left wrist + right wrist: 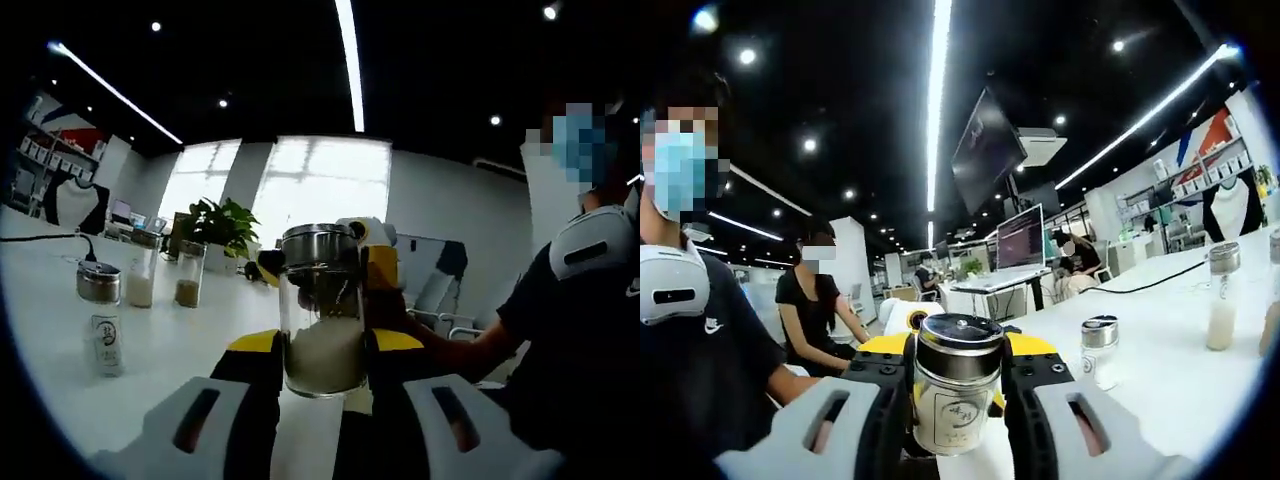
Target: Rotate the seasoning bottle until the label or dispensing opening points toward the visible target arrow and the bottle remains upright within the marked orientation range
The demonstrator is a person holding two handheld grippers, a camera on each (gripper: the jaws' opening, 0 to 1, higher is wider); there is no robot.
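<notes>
So the seasoning bottle (322, 312) sits between both sets of tongs at once: left tongs (322, 345) clamped on its lower glass body, right tongs (956, 385) squeezing it just under the steel cap (958, 345). It's glass, about a third full of white powder, so probably light-ish, rigid, slick and breakable. I'd grip the straight glass wall, not the shiny cap.

I see the seasoning bottle (322, 318) as clear glass with white grains and a shiny silver cap; its cream label carries a dark emblem. My left gripper (322, 375) and right gripper (957, 400) are black, yellow and white. The table (190, 340) is white.
</notes>
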